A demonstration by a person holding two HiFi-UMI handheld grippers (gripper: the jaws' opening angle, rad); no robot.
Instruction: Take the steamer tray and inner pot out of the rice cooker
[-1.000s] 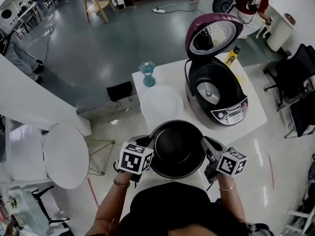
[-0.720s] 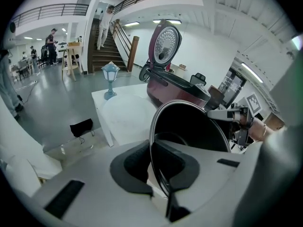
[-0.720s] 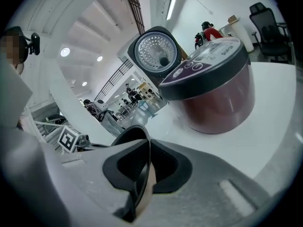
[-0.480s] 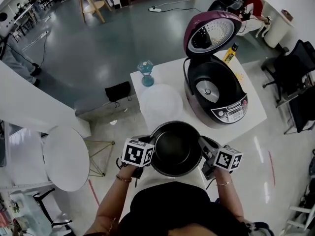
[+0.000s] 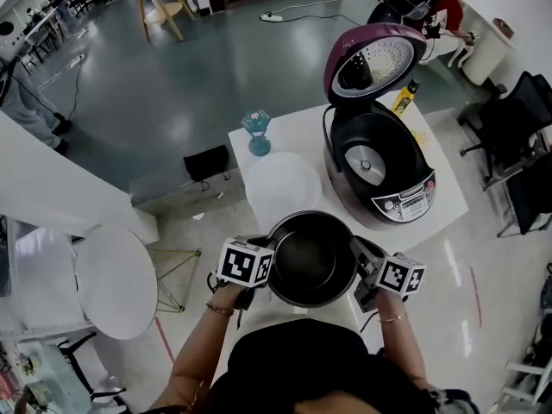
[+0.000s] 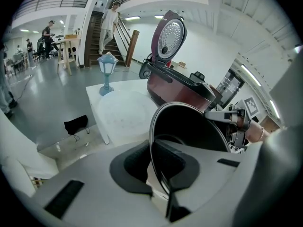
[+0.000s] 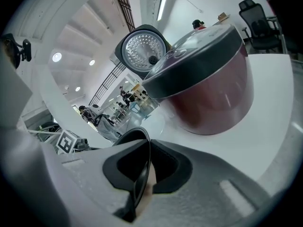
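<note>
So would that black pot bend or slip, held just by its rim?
Probably stiff: the inner pot looks perfectly round though pinched only at its thin rim by the left gripper and right gripper. The smooth, glossy rim might slip.

White table [image 5: 297, 132]: rice cooker [image 5: 379, 166] lid up, steamer tray [image 5: 282, 184] beside, blue lantern [image 5: 257, 129] at far corner.
</note>
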